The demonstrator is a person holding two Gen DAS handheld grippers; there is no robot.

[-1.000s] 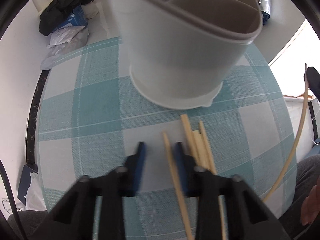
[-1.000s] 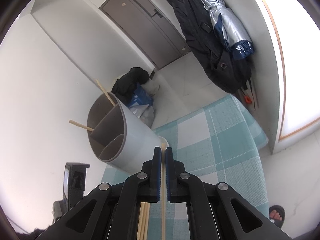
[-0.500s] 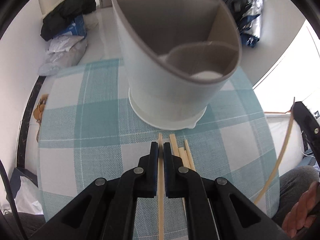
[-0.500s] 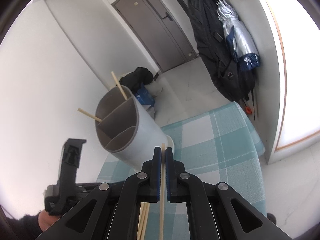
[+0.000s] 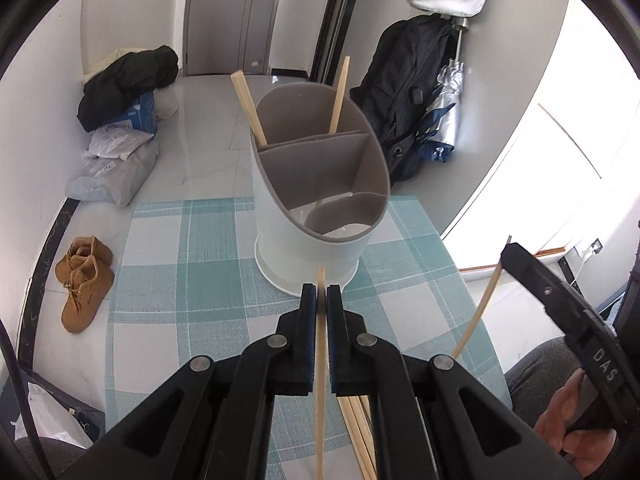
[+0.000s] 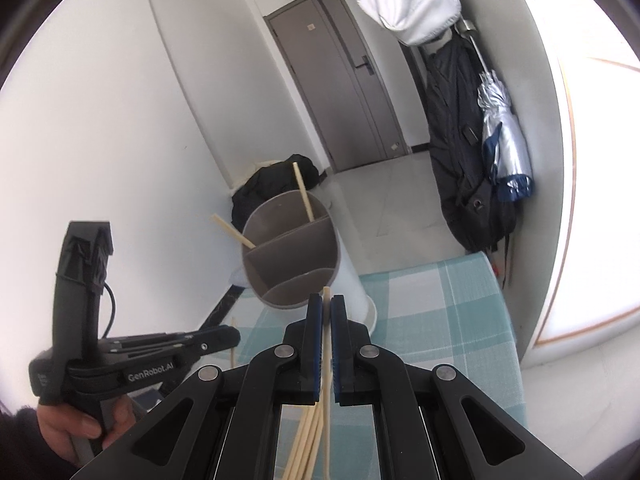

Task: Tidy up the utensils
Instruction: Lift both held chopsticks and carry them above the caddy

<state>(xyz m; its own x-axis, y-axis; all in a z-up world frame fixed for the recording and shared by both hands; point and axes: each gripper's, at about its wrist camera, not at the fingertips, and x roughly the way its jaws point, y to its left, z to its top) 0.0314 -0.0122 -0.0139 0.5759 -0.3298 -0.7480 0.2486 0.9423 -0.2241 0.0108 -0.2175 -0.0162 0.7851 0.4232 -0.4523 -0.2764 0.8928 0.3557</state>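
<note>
Holding one chopstick in each gripper, you are set up to drop both into the holder, which stands at the centre of the left camera's frame on the checked tablecloth. Your left gripper is closed on a chopstick that runs straight down the lower middle of that frame, its tip just short of the holder's base. Your right gripper is likewise clamped on its chopstick, tip showing just above the blue pads in the lower centre of the right camera's frame. Two chopsticks already lean in the far section of the holder, toward the top of the frame, so aim there to keep like with like. Lift each tip above the rim before moving forward, tilt the stick toward upright, and open only once the lower end is well inside, or it may catch the divider and tip out. The remaining chopsticks lie on the cloth at the bottom of the frame, beneath the left gripper.
</note>
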